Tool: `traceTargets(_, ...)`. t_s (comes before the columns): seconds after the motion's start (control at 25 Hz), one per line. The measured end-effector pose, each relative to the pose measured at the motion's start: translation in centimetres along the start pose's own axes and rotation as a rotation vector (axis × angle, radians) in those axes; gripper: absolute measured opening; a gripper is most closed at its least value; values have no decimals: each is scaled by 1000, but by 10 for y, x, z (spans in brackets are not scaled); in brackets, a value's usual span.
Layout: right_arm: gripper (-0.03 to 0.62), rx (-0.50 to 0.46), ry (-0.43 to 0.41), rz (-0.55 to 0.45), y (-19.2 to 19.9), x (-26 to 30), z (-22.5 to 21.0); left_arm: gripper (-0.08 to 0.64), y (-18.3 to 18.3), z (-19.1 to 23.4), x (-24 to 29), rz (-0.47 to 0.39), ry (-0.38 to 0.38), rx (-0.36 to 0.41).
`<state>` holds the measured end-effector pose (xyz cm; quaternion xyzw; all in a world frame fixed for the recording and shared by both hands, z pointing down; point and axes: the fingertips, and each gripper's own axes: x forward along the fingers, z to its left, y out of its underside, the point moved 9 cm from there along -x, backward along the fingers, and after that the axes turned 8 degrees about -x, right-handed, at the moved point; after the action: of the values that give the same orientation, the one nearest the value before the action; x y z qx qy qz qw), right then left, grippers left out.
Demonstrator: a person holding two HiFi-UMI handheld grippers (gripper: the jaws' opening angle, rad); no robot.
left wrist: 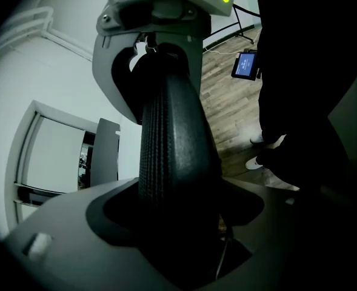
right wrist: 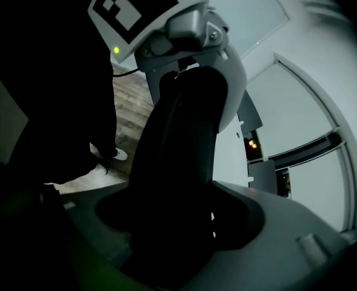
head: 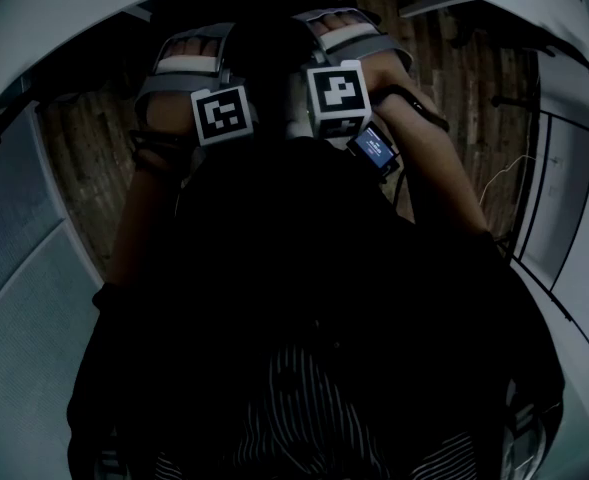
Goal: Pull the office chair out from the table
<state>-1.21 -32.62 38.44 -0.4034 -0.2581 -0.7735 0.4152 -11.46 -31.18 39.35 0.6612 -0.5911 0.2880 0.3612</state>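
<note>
Left gripper and right gripper, at 12 o'clock, straddle the office chair's top edge, jaws wide, unclamped. Paired placement likely favours a straight pull.

dark wood-plank floor, kinda dim, white-soled shoes standing on the boards, thin cable trailing across

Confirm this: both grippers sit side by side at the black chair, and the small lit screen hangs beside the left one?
No: the small lit screen hangs beside the right gripper, as the head view shows. The rest holds.
</note>
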Motion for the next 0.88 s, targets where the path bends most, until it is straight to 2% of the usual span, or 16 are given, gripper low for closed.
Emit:
traceTargets(0.12,303,-10,21,-14,2,-1,2,325,-3,3,0,-6,-42,2)
traceTargets(0.32,247,-34,93,-17,4,-4,10,298,-7,-2,0,-19,-100,22)
traceTargets(0.68,221,-23,72,-17,13,-7,14,295,-17,-6,3,-11,-106,25)
traceTargets(0.88,220,-23,91,-14,14,-10,19,308,-22,-13,1,1,-111,13)
